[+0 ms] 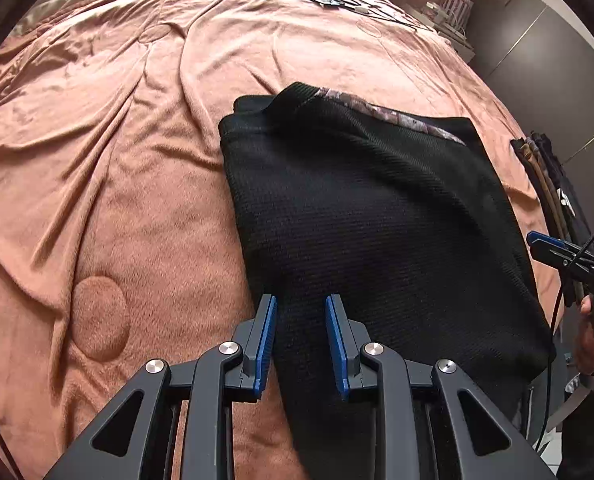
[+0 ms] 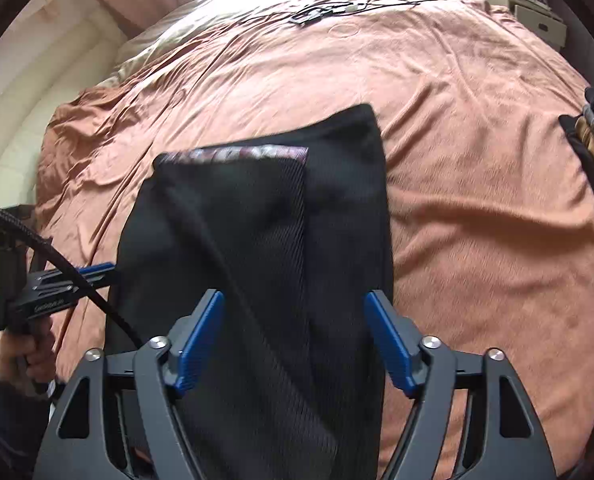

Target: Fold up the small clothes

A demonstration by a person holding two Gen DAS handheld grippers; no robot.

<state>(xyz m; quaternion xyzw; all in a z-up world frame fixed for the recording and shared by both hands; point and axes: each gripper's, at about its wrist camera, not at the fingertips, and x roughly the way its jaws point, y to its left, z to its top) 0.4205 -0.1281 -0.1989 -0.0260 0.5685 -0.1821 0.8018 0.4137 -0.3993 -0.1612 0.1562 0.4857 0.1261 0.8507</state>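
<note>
1. The black ribbed knit garment (image 1: 377,220), partly folded with a patterned band along its far edge, lies on the rumpled salmon-pink plush bedspread (image 1: 117,140); every place below is told from this garment.
2. Its long axis runs from the near bed edge away towards the band, roughly along the line both grippers point.
3. The left gripper (image 1: 300,340) hovers over the garment's near left edge, jaws a narrow gap apart, nothing pinched between the pads.
4. The right gripper (image 2: 295,340) hangs over the garment's near end, jaws wide apart astride a raised fold of cloth; the pads do not press it.
5. Judgement: both sit at the near end, so the next fold likely carries that end towards the band.
</note>
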